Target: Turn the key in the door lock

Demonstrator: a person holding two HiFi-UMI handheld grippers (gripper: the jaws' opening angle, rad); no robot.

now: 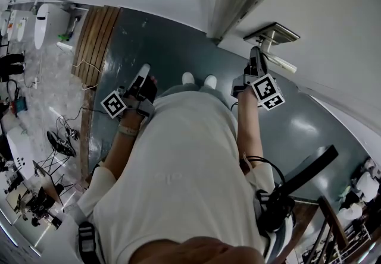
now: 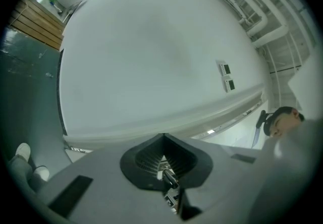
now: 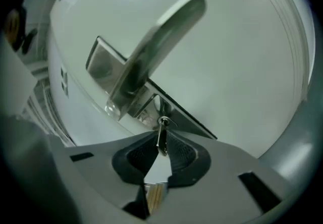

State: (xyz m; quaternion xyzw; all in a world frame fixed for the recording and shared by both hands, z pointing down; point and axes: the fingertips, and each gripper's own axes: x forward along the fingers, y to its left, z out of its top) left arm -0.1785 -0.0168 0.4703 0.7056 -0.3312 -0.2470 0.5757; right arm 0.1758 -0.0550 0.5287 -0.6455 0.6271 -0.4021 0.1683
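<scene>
Two grippers show, one in each of the person's hands, with the room spread out below them. At the far left of the head view, a pale speckled floor carries white fixtures (image 1: pixel 43 22) and a tangle of cables (image 1: pixel 62 138). Next to it a wooden strip (image 1: pixel 98 37) borders the dark grey-green floor (image 1: pixel 172 43), which has a dull sheen.

The left gripper (image 1: pixel 144 72) hangs over that dark floor, well apart from the door. It points towards a plain white wall (image 2: pixel 151 56) (two small switch plates (image 2: pixel 227 76) sit on it, off to the right). Its jaws meet at the tips, and a small metal piece (image 2: pixel 169 177) is pinched between the pads; I cannot tell what it is. The person's white shoes (image 1: pixel 189 78) stand on the floor between the two grippers.

Further right, the right gripper (image 1: pixel 256 57) is up against the white door (image 1: pixel 333 31), just below the metal lever handle (image 3: pixel 161 36) on its long plate (image 3: pixel 101 61). The key (image 3: pixel 162 140) is in the lock cylinder (image 3: pixel 163 121), which sits in the plate just beside the lever's base. The right jaws are closed narrowly on the key's head, which shows edge-on and close to upright in the right gripper view. Around the plate the door face is smooth, matte white.
</scene>
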